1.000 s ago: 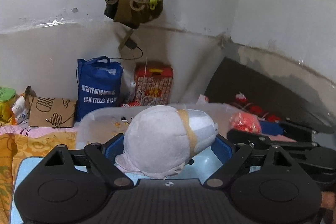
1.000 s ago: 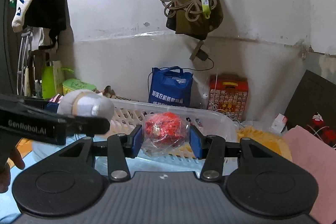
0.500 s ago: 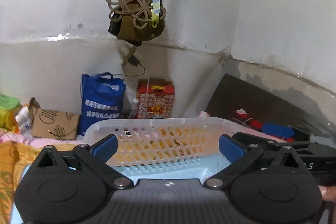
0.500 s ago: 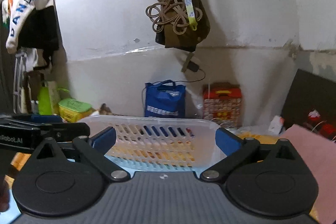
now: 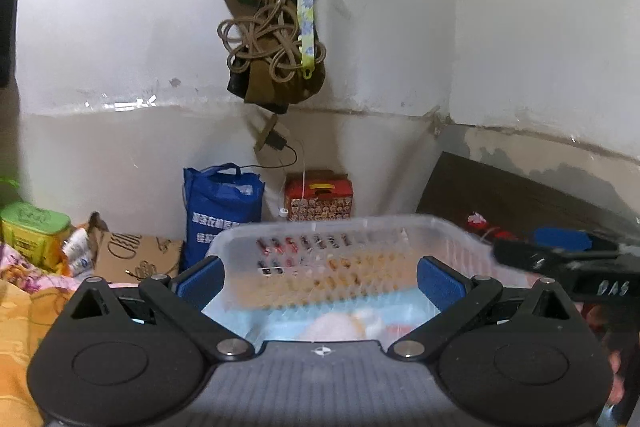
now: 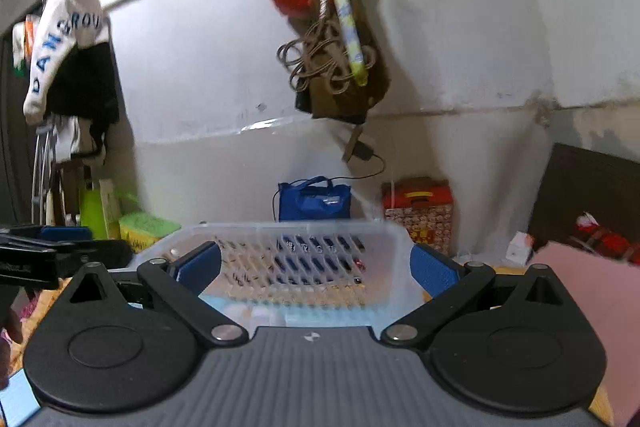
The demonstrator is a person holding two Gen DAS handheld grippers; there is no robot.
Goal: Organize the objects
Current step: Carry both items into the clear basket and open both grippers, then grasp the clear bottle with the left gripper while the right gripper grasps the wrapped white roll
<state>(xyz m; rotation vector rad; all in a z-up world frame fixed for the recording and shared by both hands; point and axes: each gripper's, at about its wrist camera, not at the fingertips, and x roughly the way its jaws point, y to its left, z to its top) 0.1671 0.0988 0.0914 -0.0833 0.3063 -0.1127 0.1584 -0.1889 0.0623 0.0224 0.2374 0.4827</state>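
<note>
A clear plastic basket (image 5: 352, 227) with a slotted wall sits right in front of both grippers; it also shows in the right wrist view (image 6: 304, 231). A whitish plush toy (image 5: 340, 325) lies blurred inside it, low in the left wrist view. My left gripper (image 5: 320, 277) is open and empty over the basket's near side. My right gripper (image 6: 316, 269) is open and empty too. The right gripper's body (image 5: 560, 259) shows at the left view's right edge. The red bagged item is not clearly visible.
A blue bag (image 5: 222, 203), a red patterned box (image 5: 318, 197) and a cardboard piece (image 5: 136, 259) stand against the back wall. Ropes and bags (image 5: 276, 47) hang above. A dark board (image 5: 520, 195) leans at right. Orange bedding (image 5: 20, 315) lies left.
Both grippers opened and let go: the plush toy and the red bagged item dropped into the basket. Both grippers then tilted upward and drew back a little.
</note>
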